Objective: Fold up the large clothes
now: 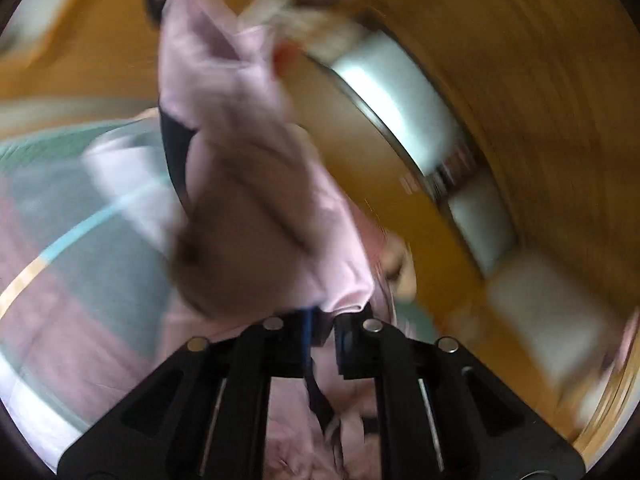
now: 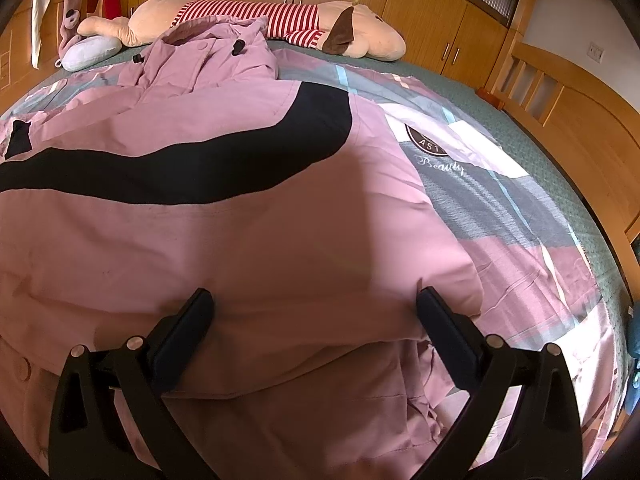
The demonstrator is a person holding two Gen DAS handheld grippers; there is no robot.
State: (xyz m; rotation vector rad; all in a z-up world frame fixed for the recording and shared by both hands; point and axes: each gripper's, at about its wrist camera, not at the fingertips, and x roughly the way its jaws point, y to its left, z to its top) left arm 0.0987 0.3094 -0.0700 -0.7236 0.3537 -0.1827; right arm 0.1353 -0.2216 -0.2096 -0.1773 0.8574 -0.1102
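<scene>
Bed (image 2: 532, 208) w/ patchwork quilt amid wood cabinets (image 2: 436, 20), striped plush toy (image 2: 256, 20) + pillow (image 2: 90, 53) at far edge, pink jacket (image 2: 224, 240) spread on it; right tongs (image 2: 314, 300) wide over hem, left tongs (image 1: 320, 332) pinched on lifted jacket fabric (image 1: 248, 184), blurred.
</scene>
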